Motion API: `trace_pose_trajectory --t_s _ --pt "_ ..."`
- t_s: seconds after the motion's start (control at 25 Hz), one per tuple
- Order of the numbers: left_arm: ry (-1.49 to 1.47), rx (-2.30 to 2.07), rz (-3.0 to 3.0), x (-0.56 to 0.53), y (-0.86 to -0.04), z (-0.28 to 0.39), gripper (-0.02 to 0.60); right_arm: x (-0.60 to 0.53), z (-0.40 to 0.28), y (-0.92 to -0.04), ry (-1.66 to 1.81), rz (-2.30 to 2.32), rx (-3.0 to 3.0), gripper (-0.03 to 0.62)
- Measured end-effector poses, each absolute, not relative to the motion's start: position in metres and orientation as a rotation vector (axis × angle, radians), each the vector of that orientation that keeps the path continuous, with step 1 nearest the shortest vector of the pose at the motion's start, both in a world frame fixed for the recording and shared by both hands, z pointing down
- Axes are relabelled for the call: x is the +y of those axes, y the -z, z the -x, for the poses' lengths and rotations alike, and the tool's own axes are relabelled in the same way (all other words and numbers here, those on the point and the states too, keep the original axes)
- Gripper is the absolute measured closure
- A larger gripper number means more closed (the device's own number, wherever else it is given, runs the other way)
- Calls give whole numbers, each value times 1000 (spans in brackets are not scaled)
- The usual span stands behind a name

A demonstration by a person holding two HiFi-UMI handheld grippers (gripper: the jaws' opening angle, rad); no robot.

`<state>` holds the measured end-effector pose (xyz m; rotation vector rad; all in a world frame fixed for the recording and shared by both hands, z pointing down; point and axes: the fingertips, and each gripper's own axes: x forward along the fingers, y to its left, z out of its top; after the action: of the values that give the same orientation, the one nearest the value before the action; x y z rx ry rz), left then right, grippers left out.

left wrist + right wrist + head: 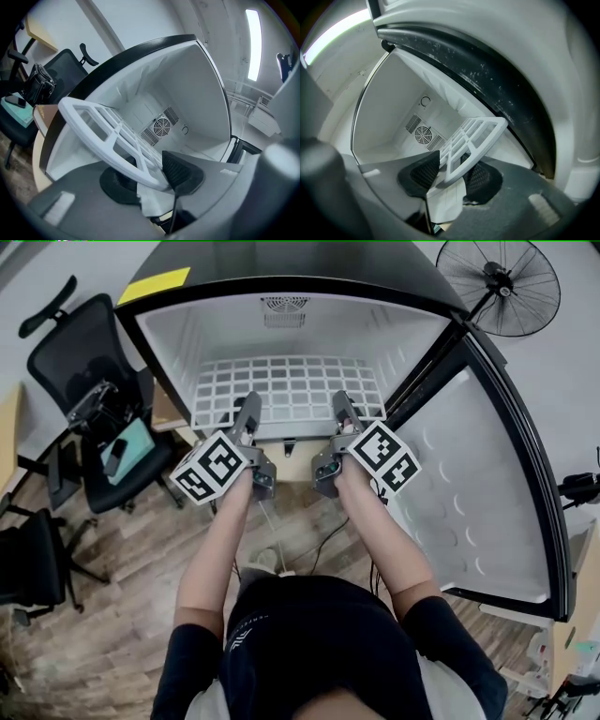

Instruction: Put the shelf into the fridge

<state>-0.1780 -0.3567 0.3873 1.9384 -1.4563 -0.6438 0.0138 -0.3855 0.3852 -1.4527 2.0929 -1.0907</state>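
A white grid shelf [291, 388] lies level inside the open fridge [169, 345], its front edge toward me. My left gripper [249, 416] is shut on the shelf's front rim left of the middle. My right gripper [344, 412] grips the same rim further right. In the left gripper view the shelf [93, 126] runs slantwise between the two dark pads [180, 172] of the left gripper [150, 177]. Seen from the right gripper [451, 176], the shelf [476, 133] has its corner clamped between the pads [424, 172]. Both views show the fridge's back wall with a round vent [161, 126].
The fridge door [478, 493] stands open to the right. A black office chair [94, 381] with items on its seat is at the left. A floor fan [506, 282] stands at the back right. Cables [319, 545] lie on the wooden floor below the fridge.
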Motion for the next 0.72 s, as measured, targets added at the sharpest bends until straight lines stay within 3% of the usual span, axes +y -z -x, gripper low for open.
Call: trace_pose_trajectory --t_s 0.72 --pt "663 -1488 -1947 -391 -388 185 423 -422 -12 -387 1045 1553 2039 441"
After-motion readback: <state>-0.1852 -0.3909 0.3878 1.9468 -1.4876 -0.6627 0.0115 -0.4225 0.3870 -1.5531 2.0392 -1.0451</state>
